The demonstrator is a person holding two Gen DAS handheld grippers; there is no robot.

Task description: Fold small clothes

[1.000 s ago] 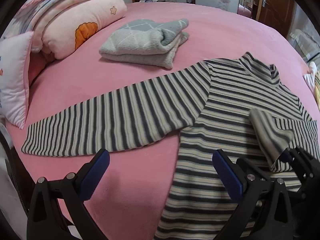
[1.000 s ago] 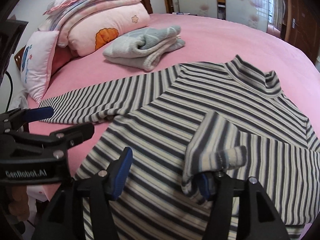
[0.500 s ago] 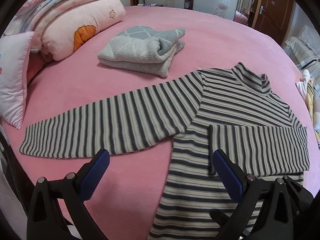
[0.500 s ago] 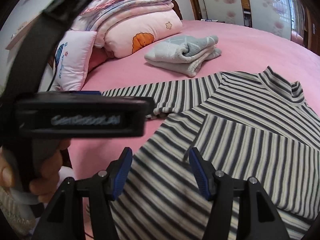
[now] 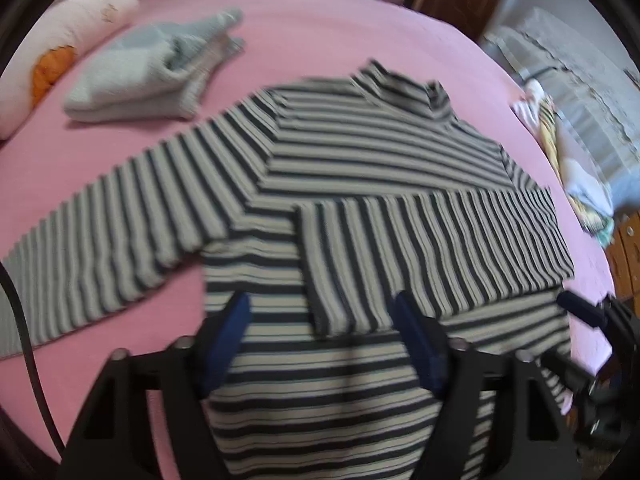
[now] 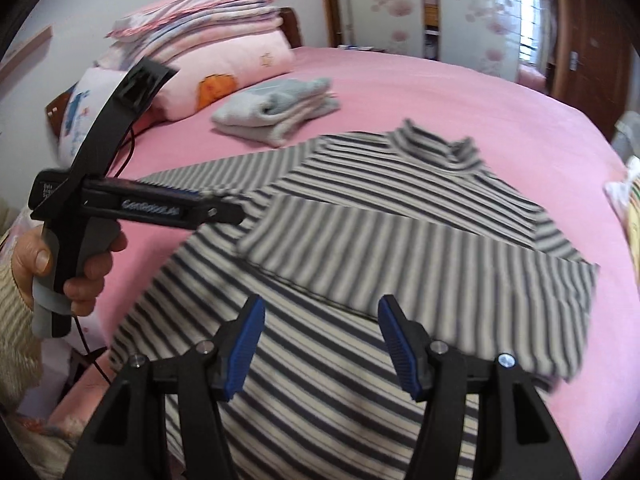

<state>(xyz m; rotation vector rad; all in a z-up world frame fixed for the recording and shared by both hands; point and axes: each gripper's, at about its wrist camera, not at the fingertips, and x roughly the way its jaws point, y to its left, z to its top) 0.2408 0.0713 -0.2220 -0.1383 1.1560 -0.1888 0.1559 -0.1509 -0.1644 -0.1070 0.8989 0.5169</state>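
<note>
A black-and-cream striped turtleneck sweater point(image 5: 360, 152) point(image 6: 400, 184) lies flat on the pink bed point(image 5: 320, 28). Its one sleeve point(image 5: 432, 248) is folded across the chest, and the other sleeve point(image 5: 104, 220) stretches out to the left. My left gripper point(image 5: 326, 336) hovers over the sweater's body near the folded sleeve's cuff. Its jaws are closing and the pads press on nothing. In the right wrist view a hand point(image 6: 84, 268) holds it at the left. My right gripper point(image 6: 320, 340) stands open above the sweater's lower part, with nothing held.
A folded grey sweater point(image 5: 152, 76) point(image 6: 276, 112) lies behind the striped one. Pink pillows point(image 6: 224, 60) and stacked blankets point(image 6: 192, 16) sit at the head of the bed. Loose clothes point(image 5: 560, 152) lie past the bed's right edge. A cable point(image 5: 24, 328) hangs at the left.
My right gripper let go of the sleeve cuff, which now lies flat across the chest, and drew back. My left gripper moved right over the sweater's body and its jaws narrowed.
</note>
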